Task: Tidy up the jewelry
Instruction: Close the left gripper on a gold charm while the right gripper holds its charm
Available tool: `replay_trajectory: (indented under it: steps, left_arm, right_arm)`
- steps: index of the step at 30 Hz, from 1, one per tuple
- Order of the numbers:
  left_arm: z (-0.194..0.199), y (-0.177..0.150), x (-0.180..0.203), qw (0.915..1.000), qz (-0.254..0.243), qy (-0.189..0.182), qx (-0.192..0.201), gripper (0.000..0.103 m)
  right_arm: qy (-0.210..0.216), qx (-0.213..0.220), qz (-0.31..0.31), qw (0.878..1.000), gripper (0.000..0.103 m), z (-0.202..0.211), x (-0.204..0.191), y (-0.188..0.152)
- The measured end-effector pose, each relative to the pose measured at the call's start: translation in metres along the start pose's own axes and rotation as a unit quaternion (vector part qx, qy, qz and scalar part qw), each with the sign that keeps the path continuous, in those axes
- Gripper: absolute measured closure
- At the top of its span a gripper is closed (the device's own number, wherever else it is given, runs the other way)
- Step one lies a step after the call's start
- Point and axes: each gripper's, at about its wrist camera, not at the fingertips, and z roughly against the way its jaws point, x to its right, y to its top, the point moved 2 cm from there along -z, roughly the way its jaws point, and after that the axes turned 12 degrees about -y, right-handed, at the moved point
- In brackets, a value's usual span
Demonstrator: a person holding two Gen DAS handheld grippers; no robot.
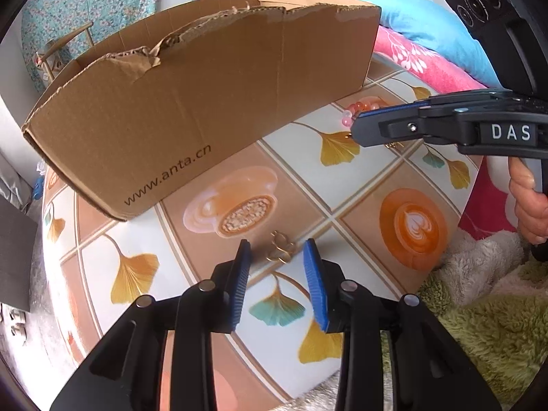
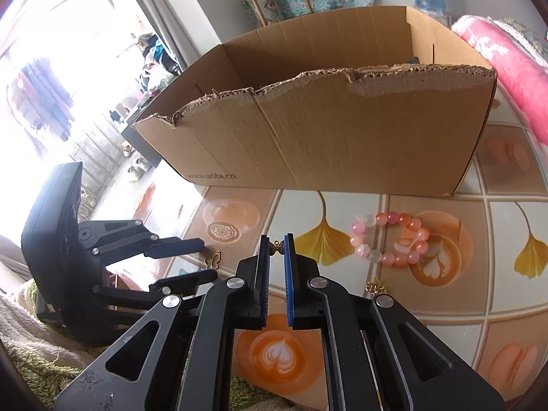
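Left wrist: left tongs [image 1: 278, 250] gape around a gold charm [image 1: 279, 248] (right tongs [image 2: 276, 244] pinch another).

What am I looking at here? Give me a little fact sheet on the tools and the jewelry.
surface: table with a printed cloth of ginkgo leaves and coffee cups
container: open cardboard box, torn top edge
left gripper: open, a gold butterfly charm on the cloth between its fingertips
right gripper: shut on a small gold butterfly piece
loose jewelry: pink bead bracelet in front of the box; gold charm beside the right gripper
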Motion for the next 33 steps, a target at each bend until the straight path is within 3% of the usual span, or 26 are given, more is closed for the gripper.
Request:
replay_trajectory:
  steps: [1, 8, 14, 18, 24, 33]
  left_arm:
    - [0.000, -0.001, 0.003, 1.0000, 0.002, 0.003, -0.002, 0.079]
    - [-0.004, 0.004, 0.010, 0.9993, -0.018, 0.030, -0.011, 0.080]
    - [-0.003, 0.008, 0.000, 0.9997, -0.016, 0.006, -0.019, 0.080]
    - [-0.002, 0.008, 0.003, 0.9991, -0.033, -0.002, -0.026, 0.090]
    - [-0.006, 0.015, 0.001, 0.9988, -0.030, -0.022, -0.032, 0.090]
    - [-0.009, 0.016, 0.010, 0.9982, -0.055, -0.003, -0.022, 0.090]
  right_arm:
    - [0.000, 0.000, 0.001, 1.000, 0.097, -0.001, -0.003, 0.001]
    - [0.003, 0.001, 0.001, 1.000, 0.097, -0.002, -0.005, 0.002]
    - [0.004, 0.004, -0.004, 1.000, 0.097, -0.002, -0.003, 0.001]
    - [0.005, 0.002, -0.009, 1.000, 0.097, -0.003, 0.002, 0.001]
    - [0.009, 0.000, -0.009, 1.000, 0.097, -0.006, 0.005, 0.002]
    - [0.003, 0.004, -0.014, 1.000, 0.097, -0.004, 0.011, 0.006]
